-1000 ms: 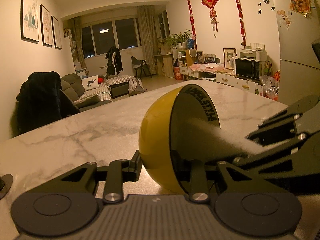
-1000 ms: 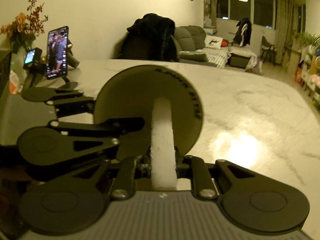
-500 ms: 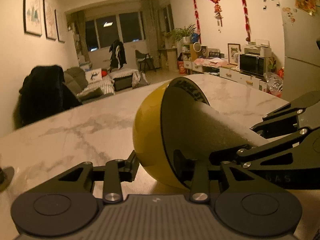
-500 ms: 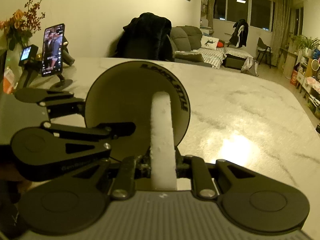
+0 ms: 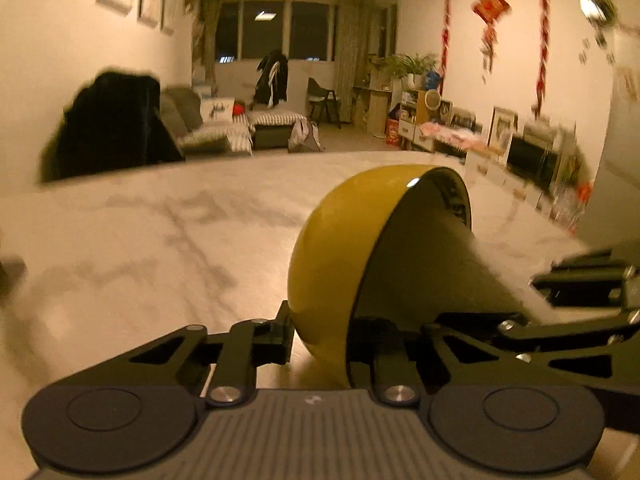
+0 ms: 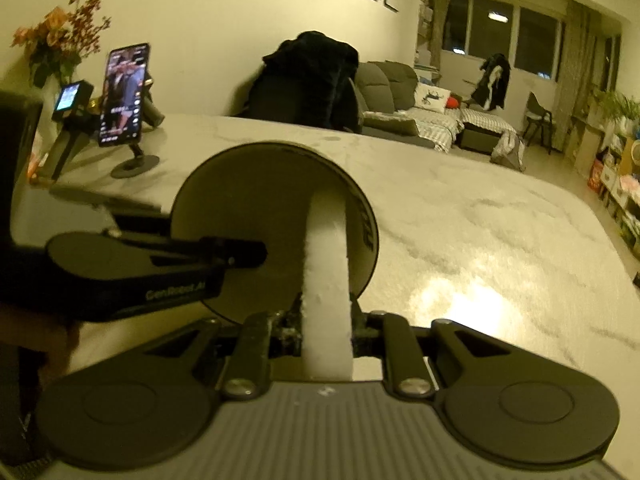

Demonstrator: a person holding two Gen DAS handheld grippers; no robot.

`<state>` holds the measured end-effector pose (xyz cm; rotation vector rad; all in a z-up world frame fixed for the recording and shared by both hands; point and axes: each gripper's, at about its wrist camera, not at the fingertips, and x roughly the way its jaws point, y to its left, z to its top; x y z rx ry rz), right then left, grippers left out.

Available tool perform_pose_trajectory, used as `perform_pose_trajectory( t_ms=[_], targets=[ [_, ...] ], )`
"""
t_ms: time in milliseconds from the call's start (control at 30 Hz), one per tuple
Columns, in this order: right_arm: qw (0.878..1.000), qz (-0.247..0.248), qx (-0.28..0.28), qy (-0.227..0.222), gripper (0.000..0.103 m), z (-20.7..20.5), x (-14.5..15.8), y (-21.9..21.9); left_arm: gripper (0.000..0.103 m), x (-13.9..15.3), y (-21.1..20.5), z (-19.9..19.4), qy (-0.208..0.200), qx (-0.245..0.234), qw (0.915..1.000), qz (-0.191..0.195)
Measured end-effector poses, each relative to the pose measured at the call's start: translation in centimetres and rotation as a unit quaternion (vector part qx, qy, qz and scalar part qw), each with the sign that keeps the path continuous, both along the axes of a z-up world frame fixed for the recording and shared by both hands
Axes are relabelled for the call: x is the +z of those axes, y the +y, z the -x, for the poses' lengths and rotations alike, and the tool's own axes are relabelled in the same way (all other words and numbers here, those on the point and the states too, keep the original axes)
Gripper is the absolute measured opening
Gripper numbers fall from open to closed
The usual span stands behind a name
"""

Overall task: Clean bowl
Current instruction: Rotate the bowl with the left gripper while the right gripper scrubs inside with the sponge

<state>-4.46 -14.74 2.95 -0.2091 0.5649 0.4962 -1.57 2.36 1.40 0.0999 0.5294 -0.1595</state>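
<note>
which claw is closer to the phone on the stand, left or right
Left. In the right wrist view the left claw, gripping the bowl rim, sits on the phone side of the table. The right claw, clamping the sponge, is further from it.

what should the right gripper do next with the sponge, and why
Probably sweep the white sponge sideways across the bowl's inner wall. The right gripper is shut on it with its tip inside the tilted bowl, and the left gripper, whose jaws have just been closing, pinches the rim, steadying it for a wiping stroke.
</note>
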Motion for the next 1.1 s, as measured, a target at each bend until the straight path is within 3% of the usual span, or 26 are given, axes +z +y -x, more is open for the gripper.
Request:
perform_pose_trajectory(
  t_ms=[100, 200, 400, 733, 1100],
  targets=[
    [1.000, 0.001, 0.012, -0.008, 0.018, 0.2, 0.6, 0.3, 0.013, 1.0, 0.0, 0.2, -0.026, 0.003, 0.9986, -0.045],
    [1.000, 0.001, 0.016, -0.011, 0.018, 0.1, 0.8, 0.5, 0.012, 1.2, -0.2, 0.3, -0.039, 0.003, 0.9974, -0.060],
    [1.000, -0.005, 0.017, -0.006, 0.019, -0.4, 0.3, 0.8, 0.013, 0.5, -0.1, 0.5, -0.059, 0.003, 0.9975, -0.040],
    [0.999, -0.016, 0.008, -0.035, 0.022, -0.6, 0.7, 1.0, 0.013, -0.1, -1.0, 0.6, -0.074, -0.001, 0.9962, -0.046],
    [0.999, -0.012, -0.001, -0.049, 0.018, -1.4, 1.3, 1.4, 0.014, -0.6, -0.9, 1.7, -0.090, -0.021, 0.9943, -0.054]
  ],
)
